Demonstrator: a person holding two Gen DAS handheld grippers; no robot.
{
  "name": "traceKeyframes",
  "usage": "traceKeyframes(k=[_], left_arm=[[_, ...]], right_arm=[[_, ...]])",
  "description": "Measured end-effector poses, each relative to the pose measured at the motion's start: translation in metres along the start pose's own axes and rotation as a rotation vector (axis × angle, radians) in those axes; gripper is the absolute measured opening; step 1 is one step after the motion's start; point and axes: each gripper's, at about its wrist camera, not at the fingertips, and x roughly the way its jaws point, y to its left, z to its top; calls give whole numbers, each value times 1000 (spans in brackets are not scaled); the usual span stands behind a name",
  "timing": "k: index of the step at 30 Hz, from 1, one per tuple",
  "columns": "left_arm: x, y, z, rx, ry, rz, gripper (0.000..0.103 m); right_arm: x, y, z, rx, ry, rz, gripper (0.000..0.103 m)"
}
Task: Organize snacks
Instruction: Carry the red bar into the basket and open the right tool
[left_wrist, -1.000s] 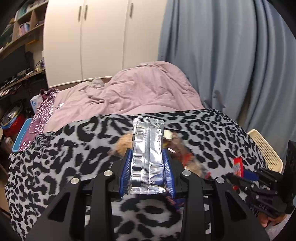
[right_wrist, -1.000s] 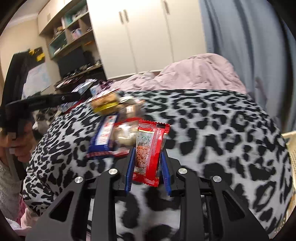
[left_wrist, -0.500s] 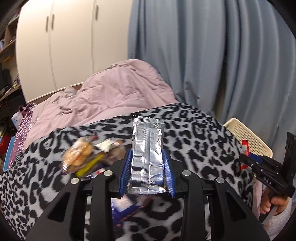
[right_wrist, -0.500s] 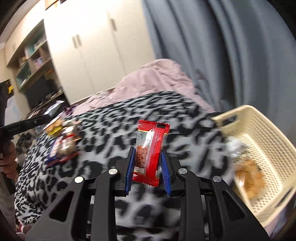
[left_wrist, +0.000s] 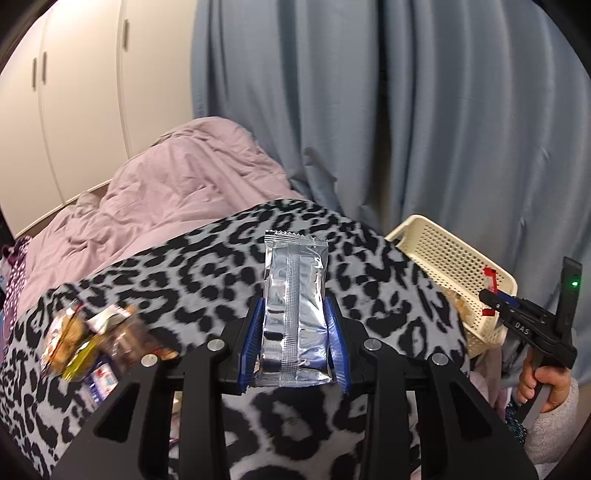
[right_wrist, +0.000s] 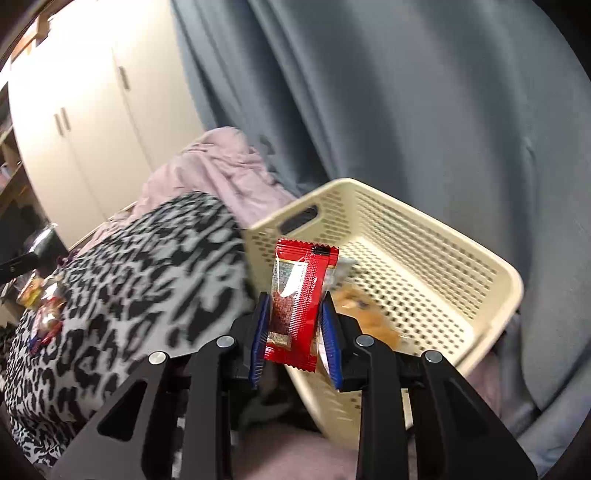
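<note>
My left gripper (left_wrist: 294, 314) is shut on a silver foil snack packet (left_wrist: 294, 302), held upright above the leopard-print blanket (left_wrist: 207, 266). My right gripper (right_wrist: 295, 314) is shut on a red snack packet (right_wrist: 301, 295) and holds it at the near rim of the cream perforated basket (right_wrist: 424, 236), which has a few snacks inside (right_wrist: 369, 317). The basket (left_wrist: 454, 266) and the right gripper (left_wrist: 495, 295) also show at the right of the left wrist view. A pile of loose snacks (left_wrist: 92, 339) lies on the blanket at the left.
A pink duvet (left_wrist: 177, 184) is bunched behind the blanket. Blue-grey curtains (left_wrist: 406, 110) hang behind the basket. White wardrobe doors (left_wrist: 74, 92) stand at the back left. The snack pile also shows far left in the right wrist view (right_wrist: 40, 306).
Both grippers have swung right with their packets. The basket has come close under the right gripper. The snack pile has slid to the left of both views.
</note>
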Motion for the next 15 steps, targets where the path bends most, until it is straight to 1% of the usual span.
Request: traceKeyframes(k=[5,7,8,9,10,11,12,15], left_arm=[[12,-26,8,39,10,-34,34],[17,-35,10,54,16,-47,34],[19,-40,11,61,17,-52,34],[21,-43,12,65,19,-57,34],[22,-47,13,71,20,-64,34],[25,-53,14,81,22,-72,34],[27,-57,16,87,23,-78,34],[35,-71,20,110,29,-99,34]], right_arm=[[2,-20,-6,29,9,-25,28],[3,-24,-7,40,7,-34,29],[3,-28,-8,49,8,-38,36],[4,-31,-8,61,8,-37,46],[4,-35,-9,77,5,-39,53],[4,-38,-9,89,0,-44,64],[3,-41,-10,95,-5,-49,66],[1,-48,-11,102,-11,-62,66]])
